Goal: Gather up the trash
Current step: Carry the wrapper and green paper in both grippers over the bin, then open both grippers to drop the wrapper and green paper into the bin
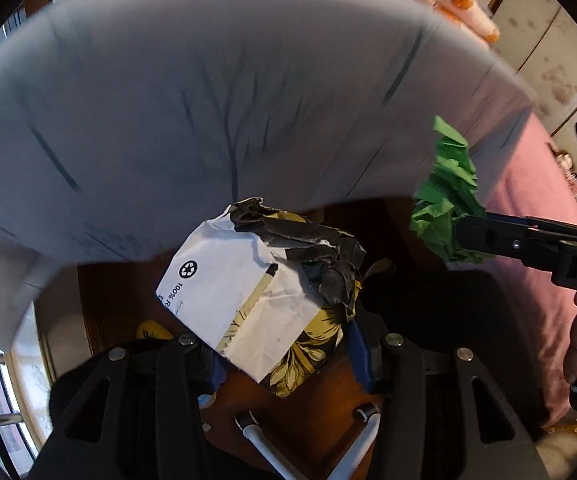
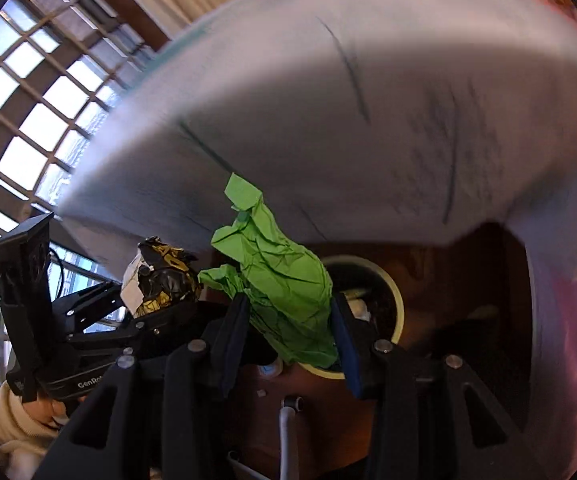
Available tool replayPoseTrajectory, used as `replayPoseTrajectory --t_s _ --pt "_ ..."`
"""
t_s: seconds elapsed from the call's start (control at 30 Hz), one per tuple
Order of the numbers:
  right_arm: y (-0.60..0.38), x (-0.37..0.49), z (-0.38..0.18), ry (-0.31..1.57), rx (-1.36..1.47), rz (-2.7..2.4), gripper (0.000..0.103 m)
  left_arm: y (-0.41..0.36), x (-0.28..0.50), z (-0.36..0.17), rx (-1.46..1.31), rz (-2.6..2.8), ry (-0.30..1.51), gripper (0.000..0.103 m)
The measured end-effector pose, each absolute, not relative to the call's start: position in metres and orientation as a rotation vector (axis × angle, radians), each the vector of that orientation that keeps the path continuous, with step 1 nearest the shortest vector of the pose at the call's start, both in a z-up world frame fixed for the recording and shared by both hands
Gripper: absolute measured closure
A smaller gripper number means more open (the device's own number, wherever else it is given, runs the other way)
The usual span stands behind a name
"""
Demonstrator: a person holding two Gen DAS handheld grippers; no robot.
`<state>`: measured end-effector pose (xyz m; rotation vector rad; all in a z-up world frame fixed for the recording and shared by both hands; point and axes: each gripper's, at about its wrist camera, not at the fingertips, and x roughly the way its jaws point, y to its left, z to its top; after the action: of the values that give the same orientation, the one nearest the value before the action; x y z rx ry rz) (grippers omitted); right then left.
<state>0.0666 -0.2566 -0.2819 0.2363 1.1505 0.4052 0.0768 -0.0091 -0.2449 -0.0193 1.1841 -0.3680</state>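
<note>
Start at your left side. Your left gripper (image 1: 284, 344) is clamped on a crumpled paper wrapper (image 1: 248, 300), white on one face with a recycling mark, black and yellow floral on the other. The wrapper sits between the blue pads and projects forward of the fingertips. In the right wrist view the same gripper (image 2: 160, 300) appears at lower left, carrying the same wad (image 2: 160, 280), with a cream sleeve (image 2: 4, 420) behind it.

Moving rightward, your right gripper (image 2: 288, 320) is clamped on a wad of crumpled green paper (image 2: 280, 280). Both pads press into its sides and the paper bulges above them. The left wrist view shows this green wad (image 1: 448, 200) at the right edge, gripped by the right gripper (image 1: 464, 236).

Beyond and below the green paper, a round bin with a pale rim (image 2: 396, 292) stands on the dark floor, partly hidden by the wad; some light-coloured scraps lie inside. A pale blue bedsheet (image 1: 208, 100) overhangs both views, with a pink cover (image 1: 528, 220) to the right.

Judged step: both pieces are collected and are being carried to the bin. The next move calls for positioning each load over the bin opening, clear of the rim and the overhanging sheet, then parting the jaws one at a time. Light paper may cling to a pad; confirm release.
</note>
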Motion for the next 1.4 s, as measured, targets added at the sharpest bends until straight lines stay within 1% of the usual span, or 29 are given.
replayPoseTrajectory --t_s 0.27,0.47,0.67,0.9,1.23,1.4 --pt "-0.272 0.073 -0.377 1.239 0.401 0.332 0.062 -0.016 0.089 -0.319 -0.020 -0.319 1.268 0.056" --pt "-0.282 0.079 -0.424 1.274 0.517 0.285 0.061 -0.025 0.104 -0.354 -0.022 -0.297 1.312 0.056" --pt "-0.280 0.083 -0.461 1.363 0.508 0.227 0.061 -0.029 0.107 -0.380 -0.058 -0.312 1.371 0.056" --pt "-0.278 0.088 -0.474 1.391 0.509 0.205 0.059 -0.027 0.113 -0.404 -0.078 -0.319 1.430 0.055" --pt "-0.274 0.095 -0.481 1.417 0.522 0.192 0.059 -0.023 0.120 -0.414 -0.098 -0.311 1.475 0.054" --pt "-0.273 0.098 -0.485 1.426 0.525 0.181 0.059 -0.024 0.123 -0.417 -0.097 -0.300 1.489 0.051"
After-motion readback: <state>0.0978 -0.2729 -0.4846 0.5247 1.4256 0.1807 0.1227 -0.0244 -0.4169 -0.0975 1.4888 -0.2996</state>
